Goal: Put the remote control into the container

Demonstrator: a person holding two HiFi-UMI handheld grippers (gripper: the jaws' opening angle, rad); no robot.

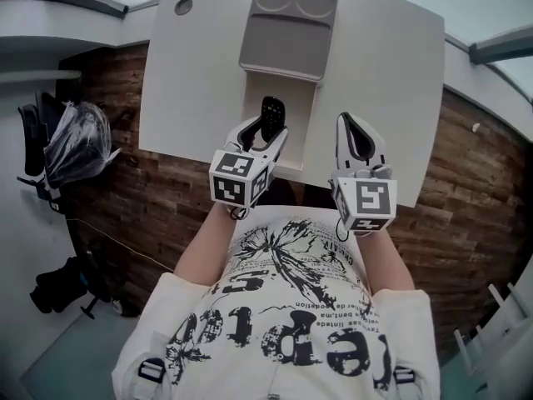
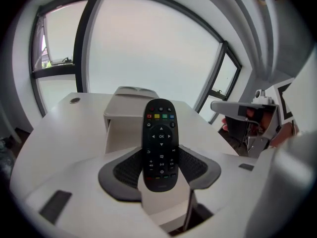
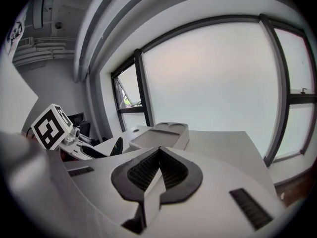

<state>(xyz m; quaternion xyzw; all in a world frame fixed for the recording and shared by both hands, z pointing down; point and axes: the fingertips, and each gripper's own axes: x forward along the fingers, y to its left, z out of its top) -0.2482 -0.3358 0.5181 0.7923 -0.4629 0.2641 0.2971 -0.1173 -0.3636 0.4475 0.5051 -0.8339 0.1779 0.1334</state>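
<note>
The white table (image 1: 391,73) carries a grey container (image 1: 283,44) at the middle of its far edge. Over the near edge, the left gripper (image 1: 265,137) pinches the black remote control (image 1: 271,115) by its lower end. The right gripper (image 1: 353,127) beside it has its jaws pressed together, empty.

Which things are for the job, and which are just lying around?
For the job:
remote control, clamped in the left gripper
grey container on the table

Just lying about:
plastic-wrapped bundle on the floor
right gripper, shut and empty
</note>
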